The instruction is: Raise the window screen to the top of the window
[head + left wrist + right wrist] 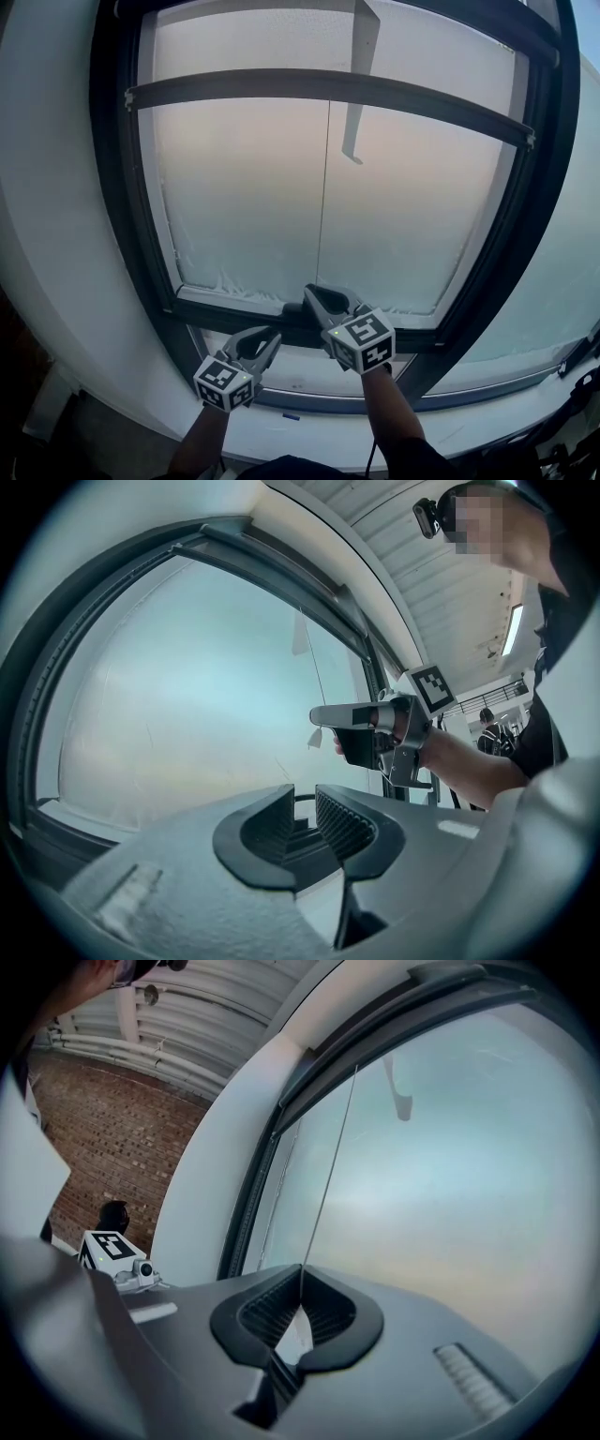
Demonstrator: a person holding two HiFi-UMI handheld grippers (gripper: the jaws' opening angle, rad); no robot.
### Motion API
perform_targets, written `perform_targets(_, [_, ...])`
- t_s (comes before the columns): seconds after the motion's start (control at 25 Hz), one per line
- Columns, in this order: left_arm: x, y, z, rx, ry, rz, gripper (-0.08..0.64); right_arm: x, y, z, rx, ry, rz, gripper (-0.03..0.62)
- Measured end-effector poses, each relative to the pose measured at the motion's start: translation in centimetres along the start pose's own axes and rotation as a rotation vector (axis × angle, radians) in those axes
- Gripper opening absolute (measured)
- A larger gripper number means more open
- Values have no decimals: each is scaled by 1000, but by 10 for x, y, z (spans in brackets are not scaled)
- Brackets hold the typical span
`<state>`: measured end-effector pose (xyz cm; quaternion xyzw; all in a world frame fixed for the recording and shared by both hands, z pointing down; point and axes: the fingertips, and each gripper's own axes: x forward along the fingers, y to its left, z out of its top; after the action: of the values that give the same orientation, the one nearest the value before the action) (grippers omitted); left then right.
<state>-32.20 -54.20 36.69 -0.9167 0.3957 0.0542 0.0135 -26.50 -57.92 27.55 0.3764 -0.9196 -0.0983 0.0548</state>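
Observation:
The window screen's dark crossbar (328,89) spans the window high up. A thin pull cord (324,187) hangs from its middle down to my right gripper (314,292), which is shut on the cord's lower end in front of the bottom sash. In the right gripper view the cord (328,1185) runs straight up from the right gripper (300,1274), whose jaws are pressed together on it. My left gripper (272,336) hovers lower left of it, near the sill. In the left gripper view the left gripper (305,803) is open with nothing in the gap, and the right gripper (319,714) shows ahead.
The dark window frame (122,216) encloses frosted glass (244,206). A white window handle (356,94) hangs at the upper middle. The white sill (309,431) runs below the grippers. A brick wall (122,1138) lies off to the left of the window.

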Motion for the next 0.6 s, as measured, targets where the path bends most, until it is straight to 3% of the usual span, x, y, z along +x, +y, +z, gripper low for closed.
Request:
perform_targets(0.28, [15, -2, 20, 6, -22, 1, 74, 8, -8, 29, -52, -37, -10, 6])
perform_targets(0.6, [43, 10, 58, 73, -82, 48, 74, 16, -21, 41, -72, -58, -45, 6])
